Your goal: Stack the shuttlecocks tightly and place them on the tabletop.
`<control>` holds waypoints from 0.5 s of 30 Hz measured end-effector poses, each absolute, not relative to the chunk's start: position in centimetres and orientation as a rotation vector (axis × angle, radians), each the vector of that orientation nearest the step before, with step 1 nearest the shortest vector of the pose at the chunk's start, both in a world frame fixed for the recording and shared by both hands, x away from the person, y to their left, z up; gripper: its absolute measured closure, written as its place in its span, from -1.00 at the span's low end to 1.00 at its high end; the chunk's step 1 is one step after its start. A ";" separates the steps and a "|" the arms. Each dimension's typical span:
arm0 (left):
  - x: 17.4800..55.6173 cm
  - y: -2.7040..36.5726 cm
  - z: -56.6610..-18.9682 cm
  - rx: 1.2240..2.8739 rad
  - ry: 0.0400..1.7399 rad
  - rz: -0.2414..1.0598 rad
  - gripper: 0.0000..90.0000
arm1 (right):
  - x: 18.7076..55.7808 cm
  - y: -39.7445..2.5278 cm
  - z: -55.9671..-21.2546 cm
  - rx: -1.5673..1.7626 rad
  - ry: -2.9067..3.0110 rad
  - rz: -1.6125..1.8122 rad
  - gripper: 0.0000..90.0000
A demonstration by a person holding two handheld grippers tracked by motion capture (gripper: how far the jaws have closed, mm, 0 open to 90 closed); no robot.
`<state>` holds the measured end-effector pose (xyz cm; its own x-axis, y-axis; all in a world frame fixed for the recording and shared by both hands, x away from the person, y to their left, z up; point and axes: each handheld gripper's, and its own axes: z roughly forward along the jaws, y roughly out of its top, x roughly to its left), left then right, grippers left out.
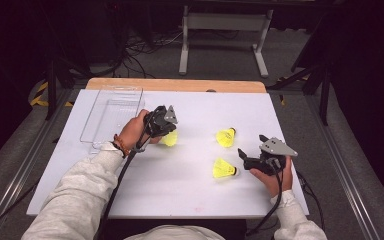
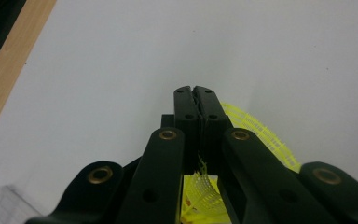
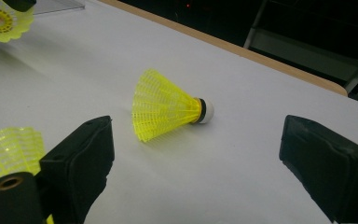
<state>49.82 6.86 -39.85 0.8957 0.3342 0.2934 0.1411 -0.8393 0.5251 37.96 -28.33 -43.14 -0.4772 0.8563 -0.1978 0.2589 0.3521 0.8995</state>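
Your left tongs (image 2: 196, 100) pinch a shuttlecock (image 2: 261, 135) by its light, springy mesh skirt; squeeze gently. Your right tongs (image 3: 193, 163) stand spread, another shuttlecock (image 3: 168, 106) lying just ahead.

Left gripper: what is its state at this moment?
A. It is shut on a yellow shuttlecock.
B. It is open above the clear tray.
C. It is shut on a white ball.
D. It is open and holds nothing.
A: in the left gripper view the jaws of the left gripper meet at their tips with the yellow mesh skirt of a shuttlecock pinched between them, and the high view shows that gripper right at it.
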 end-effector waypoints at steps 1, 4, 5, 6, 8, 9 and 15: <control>50.0 6.6 -40.1 2.558 0.348 0.507 0.98 | 38.0 -28.3 -43.1 0.970 1.932 1.111 -0.75; 50.2 6.0 -40.6 2.582 0.338 0.520 0.97 | 38.0 -28.3 -43.1 0.969 1.930 1.111 -0.75; 50.3 5.8 -40.7 2.595 0.333 0.518 0.97 | 38.0 -28.4 -43.1 0.970 1.930 1.112 -0.75; 50.3 5.6 -40.9 2.610 0.328 0.518 0.97 | 38.0 -28.4 -43.2 0.972 1.931 1.113 -0.75; 50.3 5.4 -41.1 2.614 0.333 0.533 0.96 | 38.0 -28.4 -43.2 0.974 1.933 1.112 -0.75; 50.4 5.3 -41.1 2.611 0.335 0.535 0.96 | 38.0 -28.4 -43.2 0.973 1.934 1.112 -0.75; 50.5 5.0 -41.2 2.617 0.331 0.532 0.91 | 38.0 -28.4 -43.2 0.973 1.937 1.112 -0.75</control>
